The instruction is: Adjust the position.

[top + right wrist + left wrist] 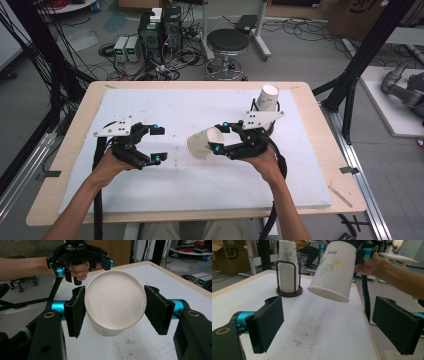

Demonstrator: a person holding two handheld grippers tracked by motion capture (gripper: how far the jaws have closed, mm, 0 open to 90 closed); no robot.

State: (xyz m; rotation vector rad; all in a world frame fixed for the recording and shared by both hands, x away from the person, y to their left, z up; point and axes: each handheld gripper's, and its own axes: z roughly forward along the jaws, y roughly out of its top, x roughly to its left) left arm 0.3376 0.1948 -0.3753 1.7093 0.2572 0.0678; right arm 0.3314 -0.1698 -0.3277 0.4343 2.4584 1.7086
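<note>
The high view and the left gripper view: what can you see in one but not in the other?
High view alone: both of the person's hands, the left tool with open jaws, the round stool and the computer boxes on the floor. Left gripper view alone: the yellow flower print on the paper cup, the black wire holder around the stack of cups, and a cardboard box. Both share: the white table top, the cup stack, and the right tool gripping the tilted cup in the air.
</note>
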